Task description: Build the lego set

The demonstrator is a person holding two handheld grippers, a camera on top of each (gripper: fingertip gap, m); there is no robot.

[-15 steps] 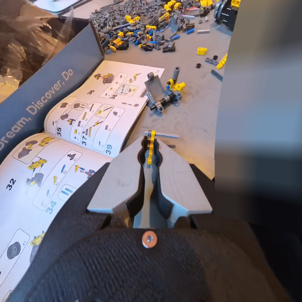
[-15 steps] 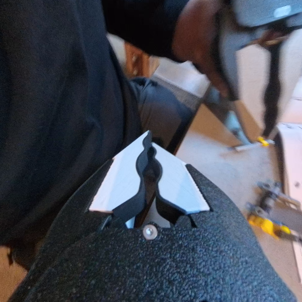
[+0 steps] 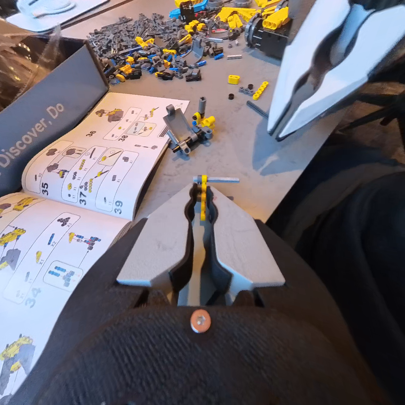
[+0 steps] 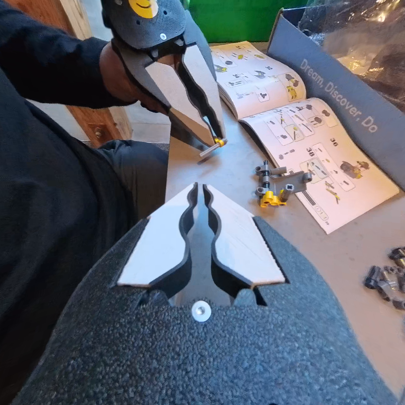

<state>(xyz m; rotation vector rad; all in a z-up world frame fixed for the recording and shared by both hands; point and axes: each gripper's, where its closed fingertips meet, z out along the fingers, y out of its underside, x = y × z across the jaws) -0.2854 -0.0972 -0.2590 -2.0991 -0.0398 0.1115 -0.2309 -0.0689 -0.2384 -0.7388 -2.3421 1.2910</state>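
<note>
My left gripper (image 3: 201,186) is shut on a yellow beam (image 3: 203,202) that stands upright between its tips. A grey axle (image 3: 223,180) goes through the top of the beam and sticks out to the right. It hovers just above the grey table (image 3: 241,157), near the front edge. In the right wrist view, the left gripper (image 4: 219,142) holds the same beam with its axle (image 4: 208,151). My right gripper (image 4: 199,185) is empty, with its jaws a narrow gap apart, and points toward the left one. It also shows in the left wrist view (image 3: 276,132), above and to the right.
A small grey, black and yellow assembly (image 3: 186,131) (image 4: 274,186) lies beside an open instruction booklet (image 3: 87,164) (image 4: 306,142). A dark box (image 3: 54,98) stands behind the booklet. Several loose bricks (image 3: 164,54) are heaped at the back. A person's dark clothing (image 4: 54,197) is close by.
My right gripper has swung from facing the person's body to out over the table toward the left gripper, and its jaws have parted slightly. The left gripper still holds the yellow beam.
</note>
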